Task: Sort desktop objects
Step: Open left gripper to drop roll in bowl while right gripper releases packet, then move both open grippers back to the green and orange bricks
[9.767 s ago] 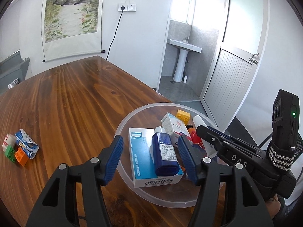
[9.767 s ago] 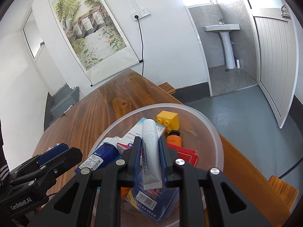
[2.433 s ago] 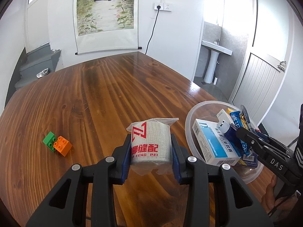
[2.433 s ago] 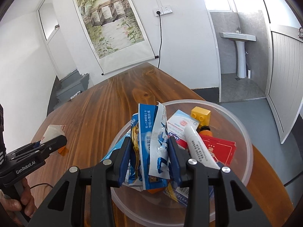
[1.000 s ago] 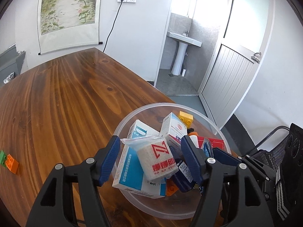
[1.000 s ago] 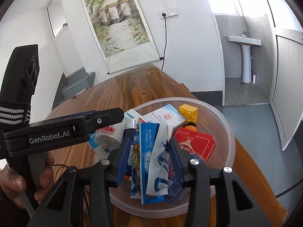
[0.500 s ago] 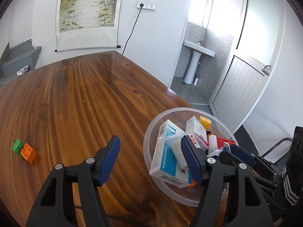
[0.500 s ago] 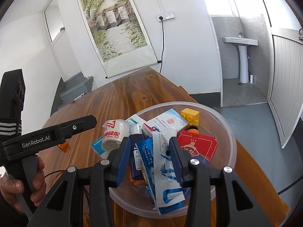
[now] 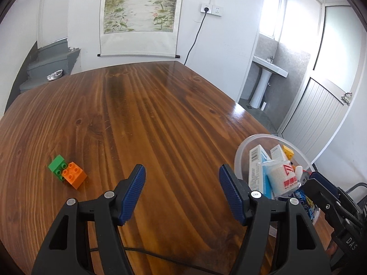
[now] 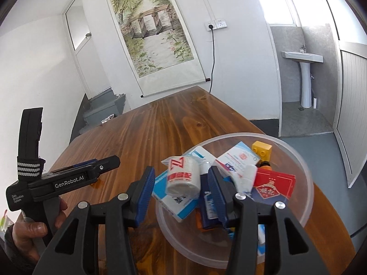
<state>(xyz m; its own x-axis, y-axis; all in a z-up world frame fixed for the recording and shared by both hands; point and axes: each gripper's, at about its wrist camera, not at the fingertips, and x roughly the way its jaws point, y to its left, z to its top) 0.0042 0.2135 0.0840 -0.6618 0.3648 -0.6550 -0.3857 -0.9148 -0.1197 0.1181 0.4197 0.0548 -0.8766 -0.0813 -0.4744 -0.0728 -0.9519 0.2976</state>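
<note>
The left gripper (image 9: 181,192) stands open and empty over bare wood, pointed toward two toy bricks — a green brick (image 9: 57,167) and an orange brick (image 9: 73,178), touching each other on the bench (image 9: 160,119), off to its left. The right gripper (image 10: 181,191) hangs over the near rim of the clear bowl (image 10: 305,183); its jaws have just been opening and no pad presses on anything, the blue-and-white sachets (image 10: 231,178) lying loose in the bowl just beyond them.

The bowl already carries most of the clutter: a wrapped bandage roll (image 10: 182,176) on top of a blue-and-white box (image 10: 169,197), a red card box (image 10: 273,185), a yellow brick (image 10: 261,149) and other small packs (some hidden under the pile).

The sorting looks nearly done, with the two bricks the only things left out. The next move would likely fall to the left gripper: swing left, straddle one brick and close on it without nudging its neighbour, then carry it to the bowl — while the right gripper clears the rim.
</note>
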